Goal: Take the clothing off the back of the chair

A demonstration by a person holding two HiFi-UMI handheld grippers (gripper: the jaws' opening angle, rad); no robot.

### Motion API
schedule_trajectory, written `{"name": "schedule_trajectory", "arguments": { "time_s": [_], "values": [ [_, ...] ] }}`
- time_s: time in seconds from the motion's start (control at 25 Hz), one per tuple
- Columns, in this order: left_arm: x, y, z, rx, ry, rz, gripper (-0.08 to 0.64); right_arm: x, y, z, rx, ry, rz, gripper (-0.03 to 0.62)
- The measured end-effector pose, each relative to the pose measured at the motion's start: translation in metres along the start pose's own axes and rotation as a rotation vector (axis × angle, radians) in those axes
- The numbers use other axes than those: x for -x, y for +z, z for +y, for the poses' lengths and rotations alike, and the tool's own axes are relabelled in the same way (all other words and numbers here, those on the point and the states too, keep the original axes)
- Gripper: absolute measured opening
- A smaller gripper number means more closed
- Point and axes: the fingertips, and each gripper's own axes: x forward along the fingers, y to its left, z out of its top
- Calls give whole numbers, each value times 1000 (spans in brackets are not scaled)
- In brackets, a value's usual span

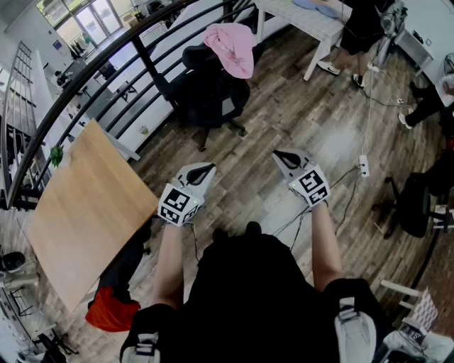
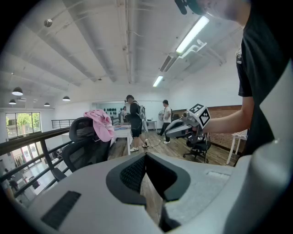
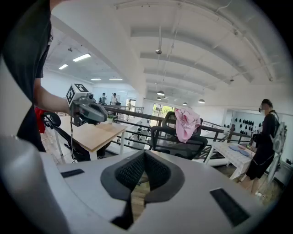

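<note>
A pink garment hangs over the back of a black office chair at the far side of the wooden floor. It shows too in the left gripper view, the pink garment on the chair, and in the right gripper view, garment on chair. My left gripper and right gripper are held in front of the person, well short of the chair. Both are shut with nothing between the jaws. Each shows in the other's view: right gripper, left gripper.
A light wooden table stands to the left, a black railing runs behind the chair. A white table and people are beyond it. Cables and a power strip lie on the floor at right, beside another dark chair.
</note>
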Motion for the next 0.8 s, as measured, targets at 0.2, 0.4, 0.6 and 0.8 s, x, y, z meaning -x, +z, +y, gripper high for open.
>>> {"name": "schedule_trajectory", "arguments": {
  "time_s": [0.2, 0.4, 0.6, 0.8],
  "values": [
    [-12, 7, -6, -6, 17, 12, 3, 5, 3, -10, 24, 20, -17, -3],
    [-27, 16, -13, -9, 36, 12, 3, 14, 1, -23, 36, 35, -31, -3],
    [-38, 19, -26, -16, 48, 17, 3, 26, -9, -27, 6, 67, -48, -3],
    [-44, 19, -39, -3, 63, 20, 3, 33, -19, -32, 22, 101, -59, -3]
  ]
}}
